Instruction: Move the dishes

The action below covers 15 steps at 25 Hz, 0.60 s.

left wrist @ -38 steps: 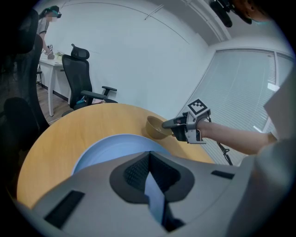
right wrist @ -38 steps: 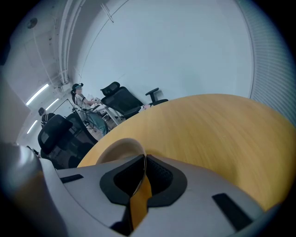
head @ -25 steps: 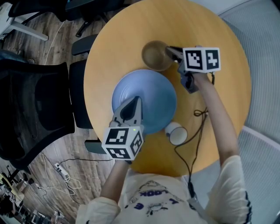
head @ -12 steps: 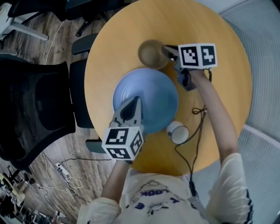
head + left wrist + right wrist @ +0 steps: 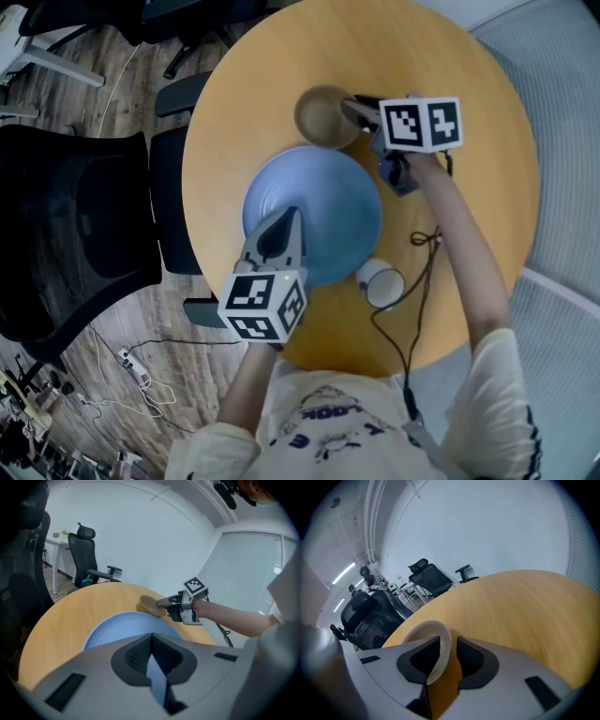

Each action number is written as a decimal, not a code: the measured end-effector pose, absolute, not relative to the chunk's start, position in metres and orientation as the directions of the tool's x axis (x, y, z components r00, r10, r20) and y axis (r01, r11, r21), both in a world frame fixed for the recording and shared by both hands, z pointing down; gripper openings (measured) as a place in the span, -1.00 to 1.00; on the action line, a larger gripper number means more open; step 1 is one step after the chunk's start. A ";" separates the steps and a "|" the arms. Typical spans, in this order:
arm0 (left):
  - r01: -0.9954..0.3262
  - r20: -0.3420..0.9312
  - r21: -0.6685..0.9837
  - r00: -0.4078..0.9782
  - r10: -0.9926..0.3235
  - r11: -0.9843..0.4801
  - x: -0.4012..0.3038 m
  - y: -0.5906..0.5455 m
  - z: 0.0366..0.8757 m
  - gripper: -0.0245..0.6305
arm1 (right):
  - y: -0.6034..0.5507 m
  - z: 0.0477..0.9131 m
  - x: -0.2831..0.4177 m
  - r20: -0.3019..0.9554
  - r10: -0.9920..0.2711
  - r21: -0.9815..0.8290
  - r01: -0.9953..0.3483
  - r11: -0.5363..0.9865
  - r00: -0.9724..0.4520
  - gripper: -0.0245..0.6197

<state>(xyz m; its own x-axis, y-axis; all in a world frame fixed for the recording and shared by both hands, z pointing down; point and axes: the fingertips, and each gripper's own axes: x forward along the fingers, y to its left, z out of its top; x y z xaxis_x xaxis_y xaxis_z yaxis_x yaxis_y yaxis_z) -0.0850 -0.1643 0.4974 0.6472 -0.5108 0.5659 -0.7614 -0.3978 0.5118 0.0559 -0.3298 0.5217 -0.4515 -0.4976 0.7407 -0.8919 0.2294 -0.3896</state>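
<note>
Two rims, left hand-held gripper [image 5: 293, 214] clamping blue plate [image 5: 328, 197], right hand-held gripper [image 5: 349, 103] just opening astride bowl [image 5: 321, 118]

**Smooth wood, soft glaze, matt plastic**
Counter [image 5: 281, 84]: smooth satin wood. Blue plate [image 5: 328, 202] softly glossy; tan bowl [image 5: 322, 117] matt. Left gripper [image 5: 151, 639] and right gripper [image 5: 449, 641]: matt grey plastic, black ribbed pads [image 5: 423, 660].

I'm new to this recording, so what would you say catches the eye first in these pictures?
The large blue plate in the middle of the round wooden table stands out first, its near rim clamped in the left gripper. Just beyond it sits a tan bowl, its rim between the fingers of the right gripper, which have just been opening. A white cup stands by the plate's near right edge.
</note>
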 end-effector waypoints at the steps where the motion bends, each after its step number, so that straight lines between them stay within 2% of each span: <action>1: -0.761 0.565 0.511 0.647 -0.512 -0.399 -0.085 -0.164 0.497 -0.92 | -0.330 0.520 0.057 0.736 -0.503 -0.395 -0.891 0.225 -0.453 -0.61; 9: -0.754 0.539 0.502 0.656 -0.528 -0.424 -0.085 -0.166 0.481 -0.92 | -0.316 0.497 0.083 0.708 -0.593 -0.365 -0.918 0.158 -0.384 -0.56; 15: -0.739 0.505 0.493 0.673 -0.541 -0.459 -0.081 -0.163 0.463 -0.92 | -0.281 0.464 0.099 0.664 -0.693 -0.251 -0.957 0.146 -0.280 -0.57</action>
<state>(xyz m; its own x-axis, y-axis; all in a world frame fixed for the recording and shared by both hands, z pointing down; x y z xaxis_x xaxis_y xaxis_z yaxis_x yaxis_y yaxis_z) -0.0812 -0.1632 0.4632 0.6728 -0.5408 0.5048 -0.7390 -0.4593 0.4928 0.0991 -0.2814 0.4643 -0.2798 -0.6933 0.6641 -0.9569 0.1455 -0.2512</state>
